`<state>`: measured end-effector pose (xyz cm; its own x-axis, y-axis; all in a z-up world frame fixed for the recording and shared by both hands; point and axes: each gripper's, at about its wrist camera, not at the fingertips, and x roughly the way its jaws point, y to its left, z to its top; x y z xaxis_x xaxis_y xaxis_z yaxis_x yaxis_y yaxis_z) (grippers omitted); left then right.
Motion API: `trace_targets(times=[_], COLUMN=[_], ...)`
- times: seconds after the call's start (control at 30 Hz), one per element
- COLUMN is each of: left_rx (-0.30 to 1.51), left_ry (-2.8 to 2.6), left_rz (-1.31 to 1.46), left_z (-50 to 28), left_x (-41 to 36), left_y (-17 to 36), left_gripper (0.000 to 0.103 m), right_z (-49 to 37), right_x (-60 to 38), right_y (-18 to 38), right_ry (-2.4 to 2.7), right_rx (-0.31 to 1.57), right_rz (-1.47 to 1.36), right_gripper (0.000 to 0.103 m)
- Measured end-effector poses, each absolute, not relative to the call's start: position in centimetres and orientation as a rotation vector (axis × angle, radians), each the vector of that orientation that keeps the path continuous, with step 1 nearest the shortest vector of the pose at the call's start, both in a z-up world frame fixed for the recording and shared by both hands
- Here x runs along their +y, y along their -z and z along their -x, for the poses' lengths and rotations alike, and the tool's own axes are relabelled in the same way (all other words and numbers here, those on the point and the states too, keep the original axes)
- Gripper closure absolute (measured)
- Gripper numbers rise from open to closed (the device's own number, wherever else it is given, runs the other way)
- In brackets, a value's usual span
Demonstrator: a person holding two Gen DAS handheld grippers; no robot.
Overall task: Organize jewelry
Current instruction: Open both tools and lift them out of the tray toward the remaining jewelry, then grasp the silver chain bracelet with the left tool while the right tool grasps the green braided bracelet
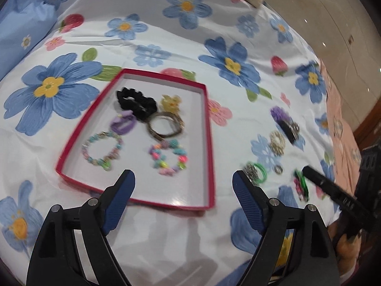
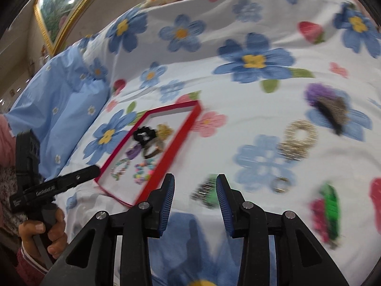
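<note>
Six pieces sit in your red tray (image 1: 209, 143), so both grippers, left (image 1: 183, 178) and right (image 2: 194, 183), hang released and empty, right nearest the green ring cluster (image 2: 207, 194).

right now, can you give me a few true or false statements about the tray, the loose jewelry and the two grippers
1. The black scrunchie lies inside the red tray. True.
2. The right gripper is clamped on a bracelet. False: its jaws are apart with nothing between them, above the silver and green piece on the bedspread.
3. Two beaded bracelets lie in the tray. True.
4. The small ring is in the tray. False: it lies on the bedspread, outside the tray.
5. The left gripper holds the purple hair tie. False: the gripper is open and the tie lies in the tray.
</note>
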<state>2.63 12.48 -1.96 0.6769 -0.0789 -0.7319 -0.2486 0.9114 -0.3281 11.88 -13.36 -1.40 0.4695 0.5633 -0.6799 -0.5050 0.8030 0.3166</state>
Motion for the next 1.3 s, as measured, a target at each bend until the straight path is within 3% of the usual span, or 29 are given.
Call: trace_targets(times=[0.67,0.93,1.3], left_rx=[0.883,0.963,1.023], left_ry=[0.059,0.101,0.138], left_rz=[0.197,0.199,0.212], left_z=[-6.2,-10.4,-12.8], left_x=[2.7,2.2,2.0], left_y=[2.7,4.6,6.8], left_gripper=[0.019,0.038,0.044], right_z=[-10.7,-11.9,-14.1], right_x=[-24.9,-26.1,-25.5], right_y=[3.4,3.8,5.4], right_ry=[-0.464,-0.45,-0.447], right_rx=[0.857,0.869,0.925], right_rz=[-0.172,-0.187,-0.14], right_gripper=[0.064,0.064,0.065])
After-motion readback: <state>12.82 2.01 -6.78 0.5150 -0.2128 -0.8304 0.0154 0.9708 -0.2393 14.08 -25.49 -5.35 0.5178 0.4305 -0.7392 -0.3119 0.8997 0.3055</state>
